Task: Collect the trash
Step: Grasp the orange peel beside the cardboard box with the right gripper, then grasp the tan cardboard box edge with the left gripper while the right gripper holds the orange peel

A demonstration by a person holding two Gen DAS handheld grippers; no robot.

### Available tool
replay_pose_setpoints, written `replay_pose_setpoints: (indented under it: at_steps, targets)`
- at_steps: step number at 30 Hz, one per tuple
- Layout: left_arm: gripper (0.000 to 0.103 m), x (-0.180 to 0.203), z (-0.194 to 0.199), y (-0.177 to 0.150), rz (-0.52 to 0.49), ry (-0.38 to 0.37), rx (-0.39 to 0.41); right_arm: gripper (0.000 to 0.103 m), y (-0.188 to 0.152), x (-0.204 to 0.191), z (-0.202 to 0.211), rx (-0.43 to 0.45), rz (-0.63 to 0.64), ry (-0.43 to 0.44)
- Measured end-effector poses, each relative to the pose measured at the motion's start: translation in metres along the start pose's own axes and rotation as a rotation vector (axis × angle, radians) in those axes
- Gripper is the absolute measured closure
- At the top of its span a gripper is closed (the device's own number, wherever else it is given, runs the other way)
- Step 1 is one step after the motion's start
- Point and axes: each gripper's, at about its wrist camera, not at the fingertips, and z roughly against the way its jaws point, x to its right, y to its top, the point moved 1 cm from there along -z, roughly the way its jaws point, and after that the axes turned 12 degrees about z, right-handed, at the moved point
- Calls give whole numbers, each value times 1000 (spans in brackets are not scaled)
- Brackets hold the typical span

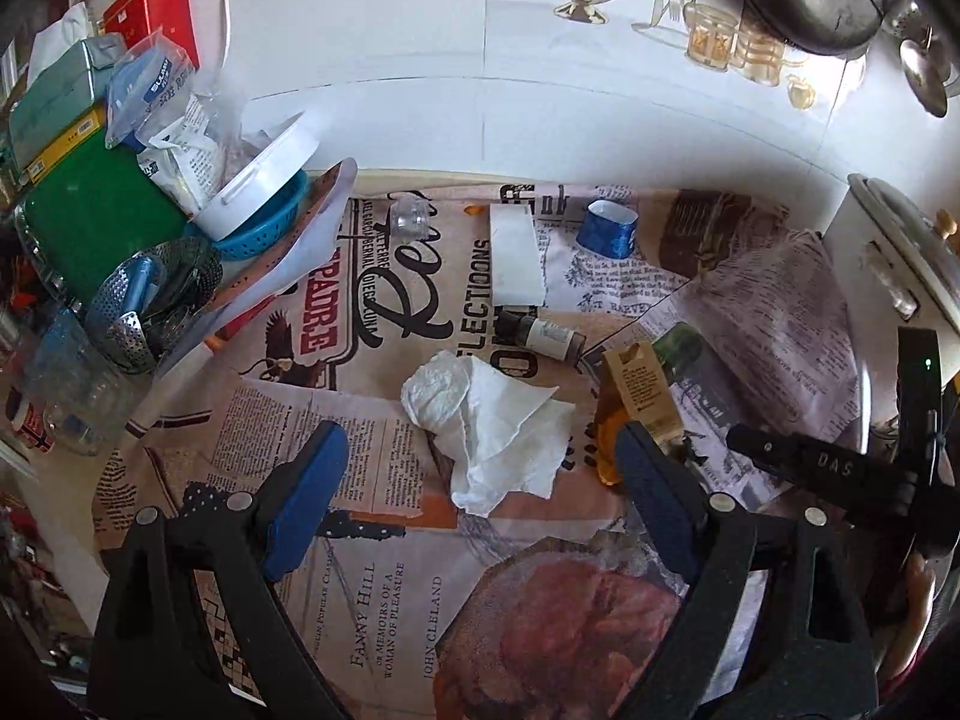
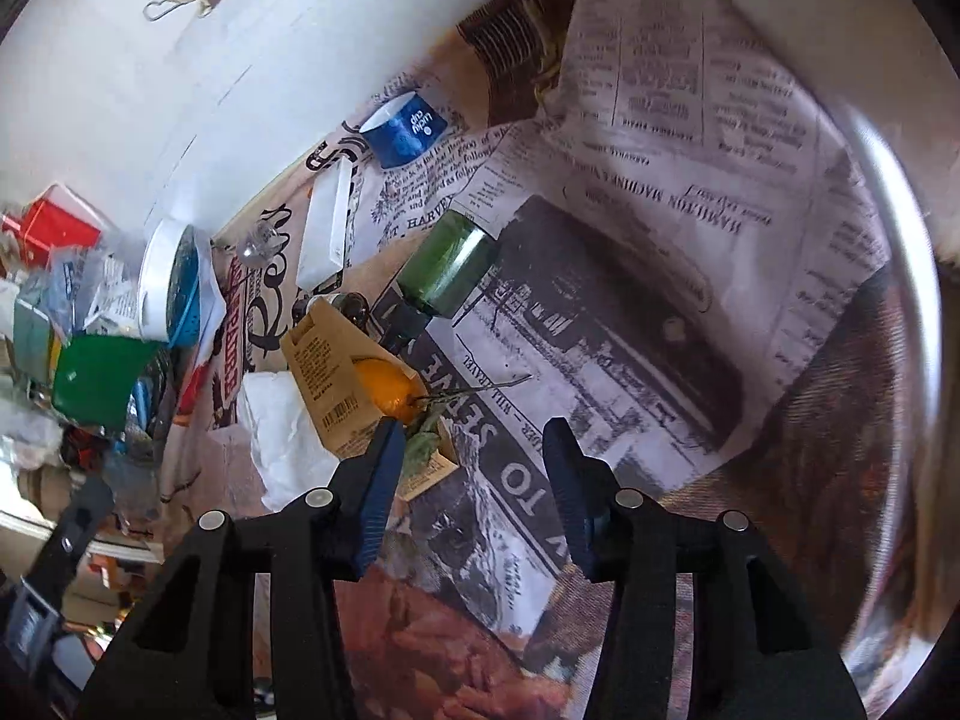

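Note:
A crumpled white tissue (image 1: 489,423) lies on the newspaper-print tablecloth (image 1: 360,600), just ahead of my open, empty left gripper (image 1: 480,468). Beyond it lie a small brown bottle (image 1: 543,333), a white box (image 1: 516,264), a blue paper cup (image 1: 609,228) and a clear plastic cup (image 1: 411,215). A tan carton (image 2: 327,372) with orange peel (image 2: 387,390) lies right beside the left finger (image 2: 378,480) of my open, empty right gripper (image 2: 474,456). A green bottle (image 2: 447,270) lies farther ahead. The tissue also shows in the right wrist view (image 2: 282,438).
A pile of boxes, a white tub (image 1: 264,180), a blue colander and a steel steamer (image 1: 156,300) crowds the left. A loose newspaper sheet (image 2: 690,120) lies on the right. A white appliance (image 1: 888,276) stands at the right edge. A tiled wall (image 1: 480,60) is behind.

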Motion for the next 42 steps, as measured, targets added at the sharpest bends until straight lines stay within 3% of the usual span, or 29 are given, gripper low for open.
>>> replay_pose_setpoints:
  at_steps: [5, 12, 15, 17, 21, 28, 35, 42]
  targets:
    - [13, -8, -9, -2, -11, 49, -3, 63, 1, 11, -26, -16, -175, 95]
    - [13, -13, -17, 2, -24, 67, -2, 67, 6, 15, -50, -41, -284, 165]
    - [13, -14, -16, 3, -29, 68, 7, 77, 7, 15, -58, -45, -309, 200]
    - [13, -14, -15, 4, -34, 71, 14, 86, 9, 11, -62, -53, -294, 216]
    - [13, -16, -11, 5, -45, 78, 30, 93, 12, 3, -66, -51, -245, 218]
    - [13, -24, -4, 4, -35, 79, 42, 97, 18, -27, -40, 10, -81, 196]
    - [13, -27, 7, -1, -35, 29, 48, 97, 24, -64, 19, 140, 125, 96]
    - [13, -6, -6, -10, -68, -36, 6, 97, 21, -74, 72, 277, 216, -50]
